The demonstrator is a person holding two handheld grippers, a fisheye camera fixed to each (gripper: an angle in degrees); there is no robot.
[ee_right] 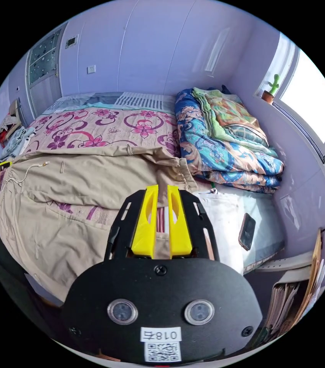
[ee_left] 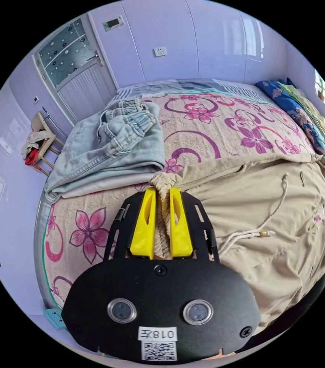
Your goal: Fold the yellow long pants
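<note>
Holding the yellow long pants (ee_left: 269, 214) spread across the floral bed (ee_left: 208, 126), the left gripper (ee_left: 162, 226) has both jaws pressed on the bunched waistband, jeans (ee_left: 112, 149) at eleven o'clock; the right gripper (ee_right: 161, 222) pinches a hem. Judged mid-fold, next both corners need carrying over together

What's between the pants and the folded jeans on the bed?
Only bare floral bedsheet, in the left gripper view, separates the pants from the jeans.
</note>
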